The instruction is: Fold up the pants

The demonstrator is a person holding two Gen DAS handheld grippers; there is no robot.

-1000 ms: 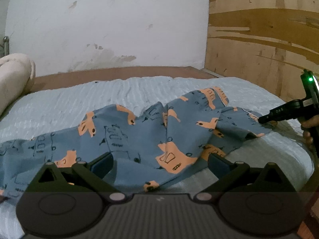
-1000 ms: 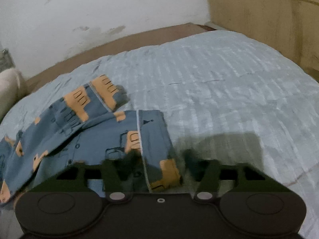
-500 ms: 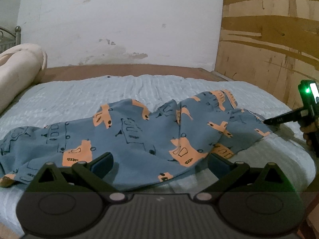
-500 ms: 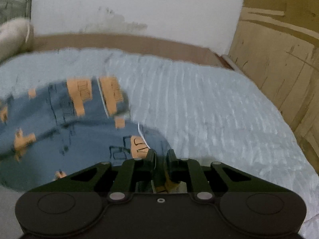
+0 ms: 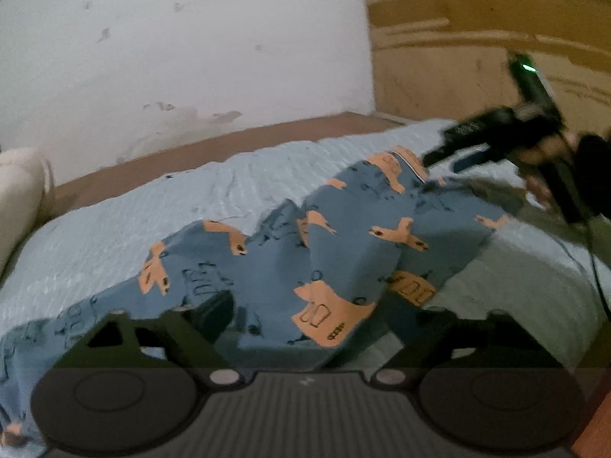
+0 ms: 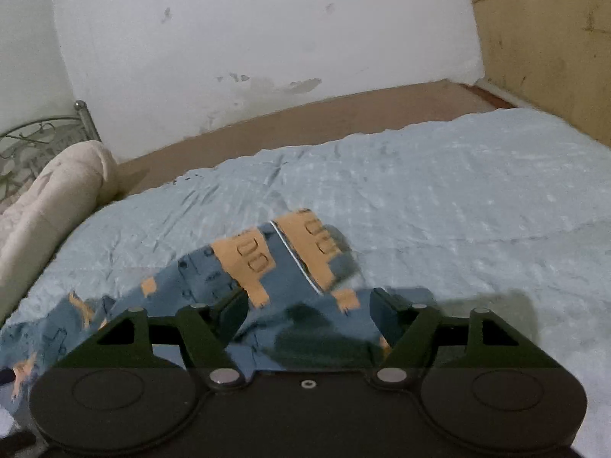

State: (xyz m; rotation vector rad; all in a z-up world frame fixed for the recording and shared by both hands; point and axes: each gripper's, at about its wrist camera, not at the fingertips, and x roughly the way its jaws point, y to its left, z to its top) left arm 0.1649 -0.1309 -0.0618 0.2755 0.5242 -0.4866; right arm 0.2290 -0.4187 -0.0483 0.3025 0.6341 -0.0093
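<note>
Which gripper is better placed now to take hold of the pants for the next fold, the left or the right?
Probably the left gripper: its open jaws sit low with the pants edge between them. The right gripper has just opened and appears lifted above the cloth.

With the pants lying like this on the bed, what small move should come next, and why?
Probably lower the right tool onto the pant leg end and close on it. Its jaws have just been opening and stand apart, gripping nothing, while the pants lie bunched and unfolded on the bed sheet.
</note>
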